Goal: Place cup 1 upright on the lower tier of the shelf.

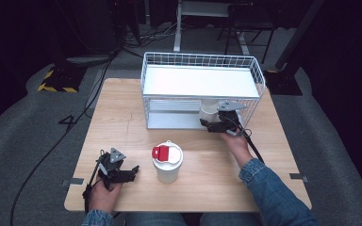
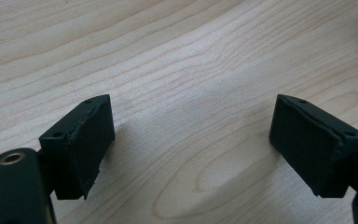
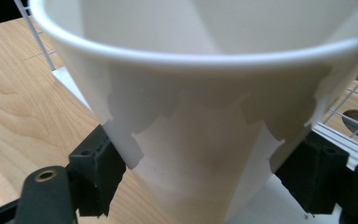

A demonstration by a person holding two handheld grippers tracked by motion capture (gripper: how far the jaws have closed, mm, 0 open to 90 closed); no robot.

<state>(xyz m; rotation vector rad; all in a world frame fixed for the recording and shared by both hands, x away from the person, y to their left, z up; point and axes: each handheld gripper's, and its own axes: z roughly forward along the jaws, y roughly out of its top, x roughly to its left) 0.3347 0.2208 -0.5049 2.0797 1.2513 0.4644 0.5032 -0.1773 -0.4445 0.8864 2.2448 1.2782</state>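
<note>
white cup clamped between right gripper jaws, at wire rack

White paper cup: plain, tapered, open-mouthed with a rolled rim, standing upright at the front right opening of the white wire rack's lower tier (seen in the high view at). Its wall is clamped on both sides between the right tongs; faint torn-edged patches show on its lower wall.
</note>
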